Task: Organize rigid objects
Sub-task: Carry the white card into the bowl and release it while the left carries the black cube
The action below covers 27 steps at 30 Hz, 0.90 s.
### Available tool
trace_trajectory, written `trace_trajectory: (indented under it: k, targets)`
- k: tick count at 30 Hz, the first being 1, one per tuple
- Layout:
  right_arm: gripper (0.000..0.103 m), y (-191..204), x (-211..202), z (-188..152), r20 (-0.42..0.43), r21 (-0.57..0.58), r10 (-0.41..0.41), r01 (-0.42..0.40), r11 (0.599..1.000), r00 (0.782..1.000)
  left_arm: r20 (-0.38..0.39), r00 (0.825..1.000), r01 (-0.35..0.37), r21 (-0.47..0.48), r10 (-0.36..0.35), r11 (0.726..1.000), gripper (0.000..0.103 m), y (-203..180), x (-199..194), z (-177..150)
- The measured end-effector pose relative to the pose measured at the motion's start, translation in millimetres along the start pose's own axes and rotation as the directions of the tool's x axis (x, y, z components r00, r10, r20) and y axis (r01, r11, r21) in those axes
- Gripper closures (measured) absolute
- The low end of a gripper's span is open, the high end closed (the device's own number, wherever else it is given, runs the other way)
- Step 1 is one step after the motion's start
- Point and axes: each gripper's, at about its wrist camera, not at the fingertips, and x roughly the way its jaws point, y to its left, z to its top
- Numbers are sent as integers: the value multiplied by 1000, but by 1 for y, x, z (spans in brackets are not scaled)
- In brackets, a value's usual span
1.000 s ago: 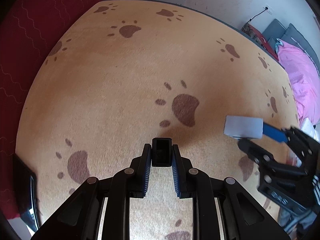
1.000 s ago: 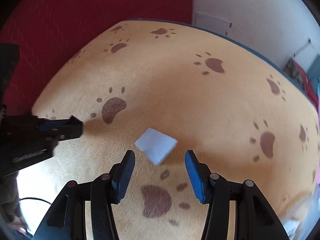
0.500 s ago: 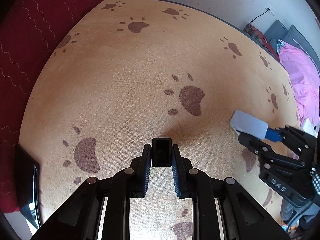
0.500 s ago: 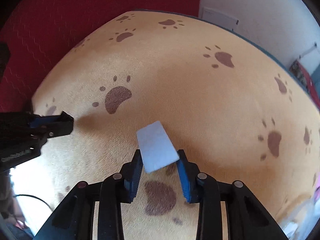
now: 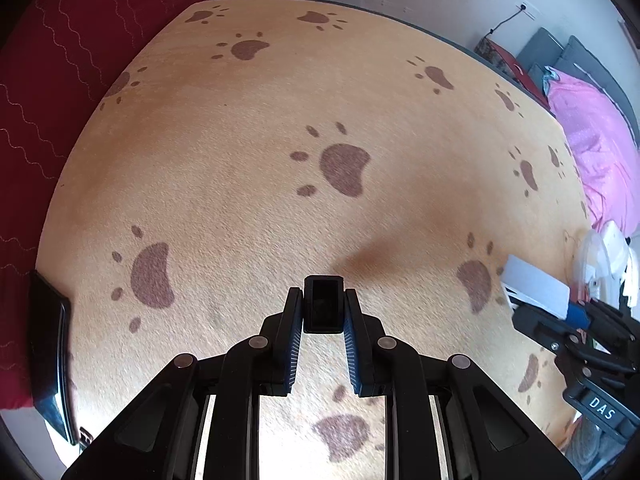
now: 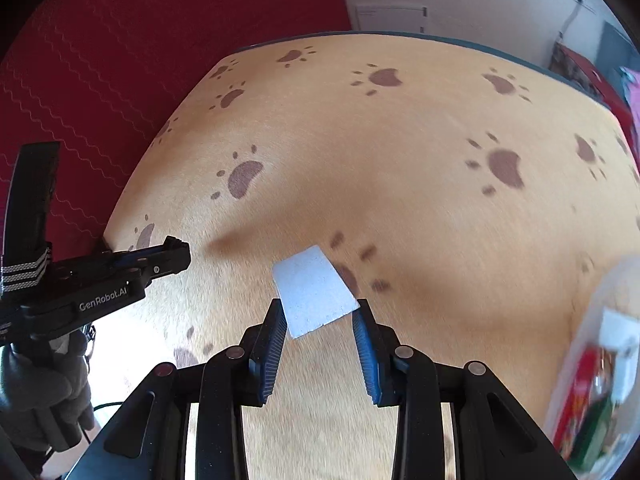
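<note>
My left gripper [image 5: 323,298] is shut on a small black box-shaped piece [image 5: 323,314], held upright above the orange paw-print rug [image 5: 248,200]. My right gripper [image 6: 319,312] is shut on a flat white rectangular block [image 6: 312,288], pinched by its lower edges and tilted away from me. In the left wrist view the white block [image 5: 536,288] and the right gripper [image 5: 568,322] sit at the right edge. Over in the right wrist view, the left gripper [image 6: 176,256] reaches in from the left, gripped by a gloved hand [image 6: 44,396].
A clear plastic container [image 6: 600,360] with red and green contents stands at the right edge of the rug. A black flat device [image 5: 50,352] lies at the rug's left edge. Red fabric [image 5: 48,80] borders the left, pink bedding [image 5: 592,140] the right.
The right gripper's jaws closed on the white block, which lay loose between them before, and carried it to the right. The clear container came into the right view. The left gripper shifted slightly, still holding its black piece.
</note>
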Motion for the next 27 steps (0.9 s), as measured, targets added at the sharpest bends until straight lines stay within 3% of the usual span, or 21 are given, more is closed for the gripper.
trace_trajectory:
  k: [11,27]
  targets:
    - [67,-42,-38,-49,13,141,-50,47,989,999,1,1000,19,52,-20,998,83,-38,-11,-20]
    - [67,-118,-89,-83,71,319,-163,132,939,984,19,999,28,110,-31,993,83,-93,-25,-42]
